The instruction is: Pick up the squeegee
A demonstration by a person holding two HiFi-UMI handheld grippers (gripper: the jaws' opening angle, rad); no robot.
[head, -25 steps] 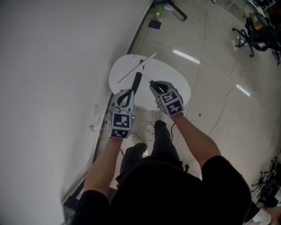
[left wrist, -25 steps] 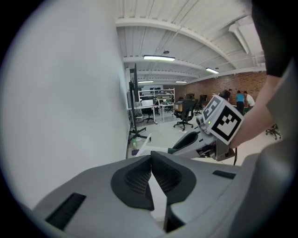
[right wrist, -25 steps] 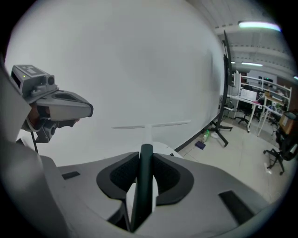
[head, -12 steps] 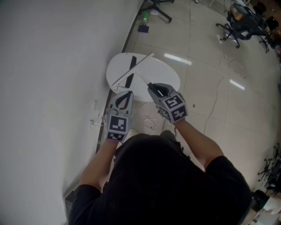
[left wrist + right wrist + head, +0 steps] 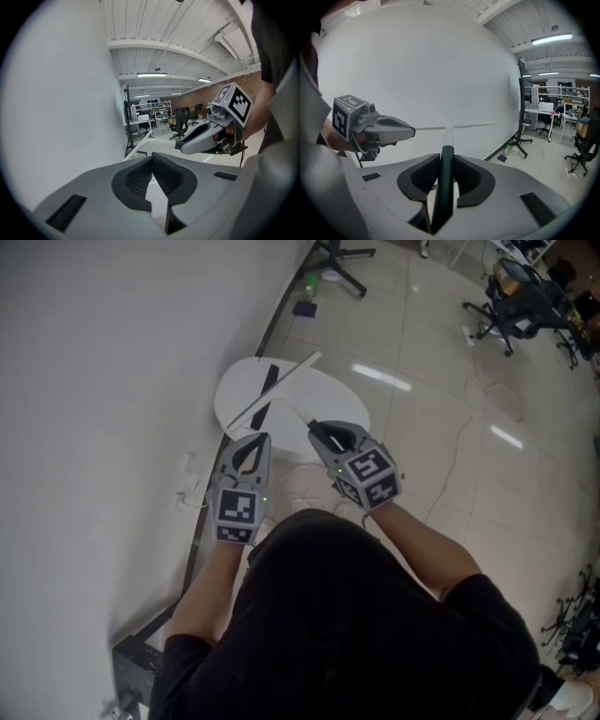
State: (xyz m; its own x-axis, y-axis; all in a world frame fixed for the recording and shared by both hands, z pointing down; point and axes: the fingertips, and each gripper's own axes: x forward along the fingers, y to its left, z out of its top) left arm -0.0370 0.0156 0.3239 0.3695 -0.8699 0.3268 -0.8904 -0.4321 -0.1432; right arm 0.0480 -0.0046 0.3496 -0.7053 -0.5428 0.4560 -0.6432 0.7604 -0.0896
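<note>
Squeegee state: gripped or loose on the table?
Gripped. In the right gripper view, the pads of the right gripper press both sides of the dark handle of the squeegee; its white blade sticks out ahead.

- The head view looks steeply down from above the person's shoulders onto both grippers, the round white table point(image 5: 328, 395) and the floor beside the white wall point(image 5: 94, 381).
- The left gripper view sits low, close behind its own jaws, and faces along the wall into the workshop. The right gripper point(image 5: 183, 146) crosses its right side.
- The right gripper view faces the wall, with the left gripper point(image 5: 411, 131) at its left.
- The right gripper view and the head view share the green bottle point(image 5: 505, 150) point(image 5: 310, 282) on the floor.
</note>
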